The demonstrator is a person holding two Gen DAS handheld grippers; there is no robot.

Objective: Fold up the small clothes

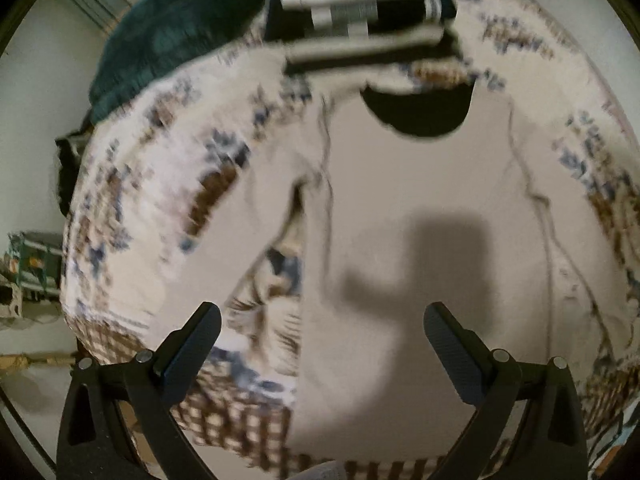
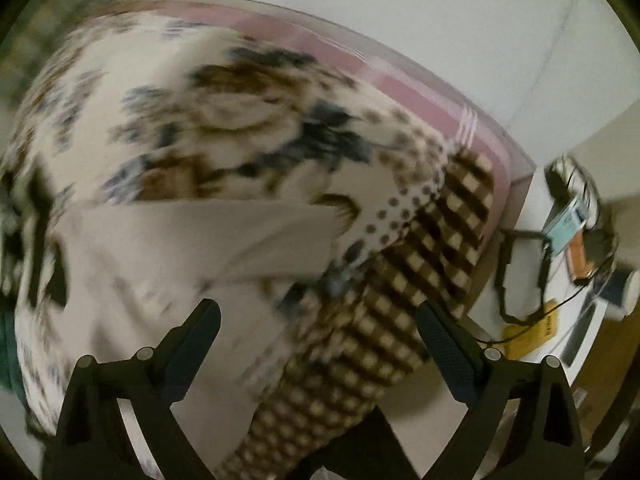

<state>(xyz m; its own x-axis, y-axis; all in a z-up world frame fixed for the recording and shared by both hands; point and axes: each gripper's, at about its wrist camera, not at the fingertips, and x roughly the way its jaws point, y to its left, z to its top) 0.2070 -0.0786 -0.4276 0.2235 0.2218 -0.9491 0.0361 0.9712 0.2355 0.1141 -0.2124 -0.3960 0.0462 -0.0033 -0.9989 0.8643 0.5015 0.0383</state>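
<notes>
A beige T-shirt [image 1: 420, 184] with a dark inner collar [image 1: 418, 114] lies spread flat on a patterned bedspread [image 1: 160, 168]. Its left sleeve [image 1: 276, 196] is spread out to the side. My left gripper [image 1: 322, 320] is open and empty, above the shirt's lower part. In the right wrist view the shirt's right sleeve [image 2: 208, 232] lies out flat on the bedspread [image 2: 224, 112]. My right gripper [image 2: 318, 316] is open and empty, above the bed's edge just right of the shirt. Both views are blurred.
A stack of folded clothes [image 1: 360, 16] sits beyond the collar, with a dark green blanket [image 1: 168, 36] at its left. The bedspread's brown checked border [image 2: 384, 320] hangs over the bed's edge. A white side table [image 2: 580, 280] with cables and small items stands at the right.
</notes>
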